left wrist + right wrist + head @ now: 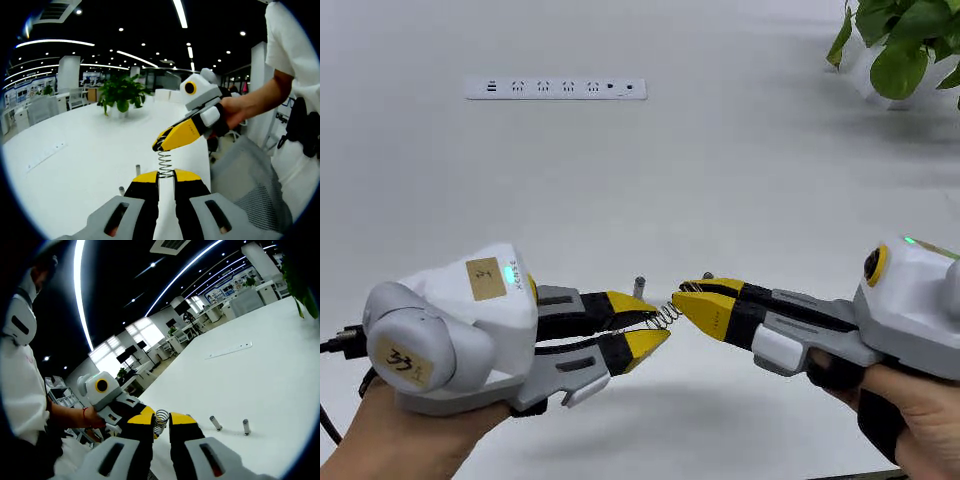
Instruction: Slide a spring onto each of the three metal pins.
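Two grippers on one spring (663,315) right now. It's stretched in the air between the tips, over the near part of the bench (740,180). The left gripper (658,323) has its yellow jaws almost together, nipping one end of the coil. The right gripper (682,294) is pinched onto the other end. From the right gripper view you're looking nearly straight down the coil, sitting between that gripper's two jaws.

Pins: one metal pin (215,423) and a second pin (245,427) stand side by side on the bare white top, a bit apart, neither with a spring on it. In the head view one pin pokes up just behind the spring and the jaw tips, not touching them.

Further back, a white power strip (555,88) lies flat toward the far edge, and a leafy green plant (900,40) sits at the far right corner. A hand (910,400) wraps the right gripper's handle.
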`<state>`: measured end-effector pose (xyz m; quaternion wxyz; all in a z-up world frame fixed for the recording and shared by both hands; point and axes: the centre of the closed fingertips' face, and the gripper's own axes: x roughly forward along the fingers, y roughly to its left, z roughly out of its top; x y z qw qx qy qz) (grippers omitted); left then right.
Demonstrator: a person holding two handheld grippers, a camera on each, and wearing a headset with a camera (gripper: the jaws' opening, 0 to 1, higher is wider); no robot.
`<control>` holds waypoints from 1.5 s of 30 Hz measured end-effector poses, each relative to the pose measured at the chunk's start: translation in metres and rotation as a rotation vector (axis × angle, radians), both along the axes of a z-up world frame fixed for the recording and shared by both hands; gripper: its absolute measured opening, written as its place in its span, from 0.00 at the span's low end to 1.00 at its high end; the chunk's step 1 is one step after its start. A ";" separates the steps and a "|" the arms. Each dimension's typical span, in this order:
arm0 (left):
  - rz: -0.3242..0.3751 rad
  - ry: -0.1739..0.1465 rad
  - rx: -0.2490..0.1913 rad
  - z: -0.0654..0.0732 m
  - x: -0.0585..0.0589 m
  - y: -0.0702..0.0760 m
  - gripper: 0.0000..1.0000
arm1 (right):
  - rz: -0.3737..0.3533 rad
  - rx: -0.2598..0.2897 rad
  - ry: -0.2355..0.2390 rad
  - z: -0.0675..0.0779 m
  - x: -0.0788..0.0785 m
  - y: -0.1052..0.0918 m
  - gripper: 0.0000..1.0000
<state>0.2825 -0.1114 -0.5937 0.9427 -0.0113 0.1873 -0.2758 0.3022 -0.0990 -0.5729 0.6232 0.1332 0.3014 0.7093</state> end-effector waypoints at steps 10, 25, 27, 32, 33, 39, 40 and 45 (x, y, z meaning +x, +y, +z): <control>0.006 -0.003 -0.016 0.001 0.000 0.001 0.11 | 0.058 -0.031 -0.090 0.005 -0.008 0.004 0.12; 0.006 -0.003 -0.026 -0.001 -0.001 0.001 0.11 | 0.140 -0.058 -0.246 0.010 -0.018 0.009 0.11; 0.007 -0.004 -0.029 0.000 -0.001 0.001 0.11 | 0.146 -0.059 -0.253 0.011 -0.018 0.009 0.11; 0.008 -0.004 -0.030 -0.001 -0.001 0.002 0.11 | 0.155 -0.062 -0.269 0.011 -0.019 0.009 0.11; 0.008 -0.005 -0.030 -0.001 -0.001 0.002 0.11 | 0.157 -0.064 -0.274 0.011 -0.019 0.009 0.11; 0.002 -0.005 -0.031 -0.001 -0.002 0.000 0.11 | 0.190 -0.081 -0.335 0.011 -0.022 0.009 0.11; 0.001 -0.005 -0.030 -0.001 -0.002 0.000 0.11 | 0.196 -0.083 -0.342 0.011 -0.023 0.009 0.11; 0.002 -0.010 -0.034 0.000 -0.002 0.001 0.10 | 0.216 -0.088 -0.362 0.011 -0.023 0.009 0.12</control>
